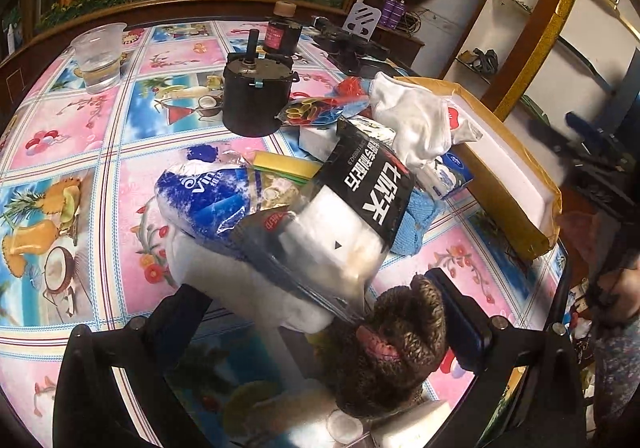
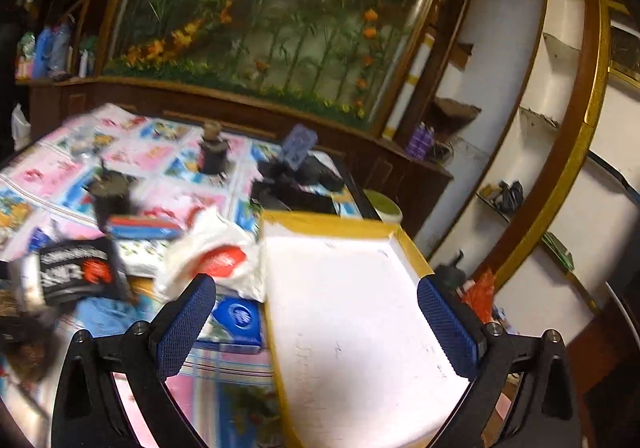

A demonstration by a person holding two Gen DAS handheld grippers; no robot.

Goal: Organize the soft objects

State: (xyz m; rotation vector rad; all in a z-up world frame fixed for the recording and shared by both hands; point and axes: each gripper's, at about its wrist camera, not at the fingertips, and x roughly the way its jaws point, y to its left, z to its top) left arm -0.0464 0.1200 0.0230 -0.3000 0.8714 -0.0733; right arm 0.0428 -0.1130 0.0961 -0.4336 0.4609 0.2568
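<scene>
In the left wrist view a pile of soft things lies on the table: a blue and white tissue pack (image 1: 204,199), a clear bag with a black label (image 1: 360,203), a white cloth (image 1: 416,119), a blue knit piece (image 1: 416,219) and a dark brown knit item (image 1: 400,344). My left gripper (image 1: 324,324) is open around the near end of the pile; the brown knit item lies against its right finger. My right gripper (image 2: 320,324) is open and empty above a white foam box (image 2: 352,312) edged with yellow tape. The pile shows blurred at its left (image 2: 76,272).
A black motor (image 1: 256,95), a clear cup of water (image 1: 98,59) and a dark bottle (image 1: 282,31) stand on the patterned tablecloth (image 1: 80,167). Black tools (image 1: 348,43) lie at the far edge. White shelves (image 2: 552,151) stand to the right.
</scene>
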